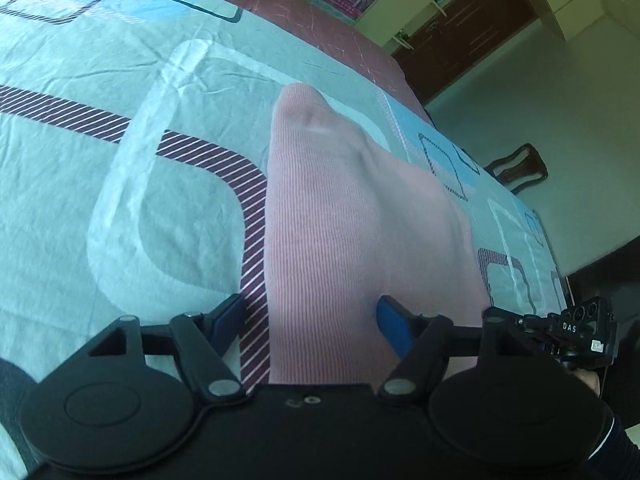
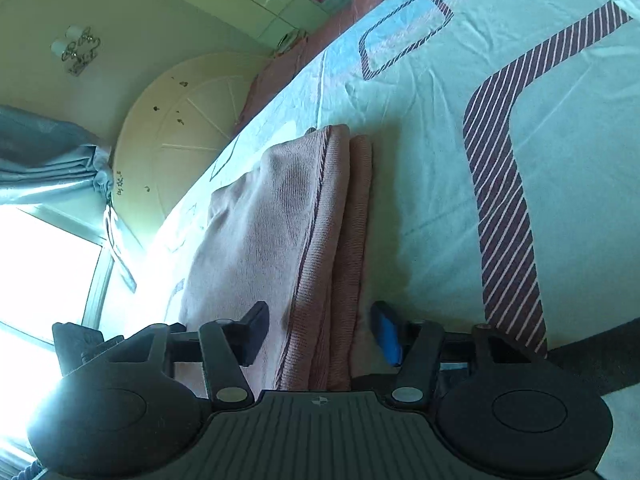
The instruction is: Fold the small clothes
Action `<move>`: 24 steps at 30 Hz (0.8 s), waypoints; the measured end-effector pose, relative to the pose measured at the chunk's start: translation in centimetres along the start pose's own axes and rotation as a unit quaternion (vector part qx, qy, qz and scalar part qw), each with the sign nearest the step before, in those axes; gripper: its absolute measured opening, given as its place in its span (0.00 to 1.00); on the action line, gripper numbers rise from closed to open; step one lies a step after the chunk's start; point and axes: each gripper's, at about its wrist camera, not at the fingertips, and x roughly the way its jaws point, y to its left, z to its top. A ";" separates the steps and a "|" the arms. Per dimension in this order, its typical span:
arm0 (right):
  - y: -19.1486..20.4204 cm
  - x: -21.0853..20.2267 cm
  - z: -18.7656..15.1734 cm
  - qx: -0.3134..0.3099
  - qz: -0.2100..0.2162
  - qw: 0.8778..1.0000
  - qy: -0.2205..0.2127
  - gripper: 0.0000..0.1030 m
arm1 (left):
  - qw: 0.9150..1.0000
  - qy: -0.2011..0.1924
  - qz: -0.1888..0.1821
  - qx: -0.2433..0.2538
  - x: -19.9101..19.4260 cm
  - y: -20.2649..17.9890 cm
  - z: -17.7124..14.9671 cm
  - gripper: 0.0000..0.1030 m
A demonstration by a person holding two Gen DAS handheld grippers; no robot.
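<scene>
A pink ribbed garment [image 1: 340, 232] lies on the patterned bedsheet [image 1: 120, 160], running away from the camera in the left wrist view. My left gripper [image 1: 312, 320] is open, its fingers either side of the garment's near end. In the right wrist view the same pink garment [image 2: 288, 232] shows folded layers with a dark-trimmed edge. My right gripper [image 2: 320, 328] is open, its jaws straddling that folded edge at the near end. Whether the pads touch the cloth I cannot tell.
The light green sheet [image 2: 420, 160] with striped maroon bands covers the bed. A maroon bed edge [image 1: 320, 12] runs along the far side. A dark chair [image 1: 516, 166] stands beyond the bed. A curtain [image 2: 48, 160] and bright window are at left.
</scene>
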 end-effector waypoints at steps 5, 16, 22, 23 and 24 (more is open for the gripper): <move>0.3 1.3 0.5 0.006 0.017 1.000 0.013 0.51 | 1.000 0.016 0.003 0.020 1.4 -1.4 0.8 0.66; 6.3 2.6 -1.4 -0.147 -0.115 0.982 -0.009 0.20 | 0.981 -0.005 0.108 0.159 2.0 -7.5 0.5 0.34; 10.6 1.8 -3.1 -0.189 -0.132 0.972 -0.043 0.19 | 0.968 -0.028 0.111 0.223 -0.5 -9.5 0.1 0.29; 11.5 1.9 -3.4 -0.196 -0.137 0.970 -0.045 0.19 | 0.966 -0.034 0.110 0.231 -1.1 -9.6 0.1 0.29; 12.7 2.2 -3.5 -0.203 -0.140 0.968 -0.046 0.19 | 0.964 -0.040 0.111 0.239 -1.7 -9.7 0.0 0.29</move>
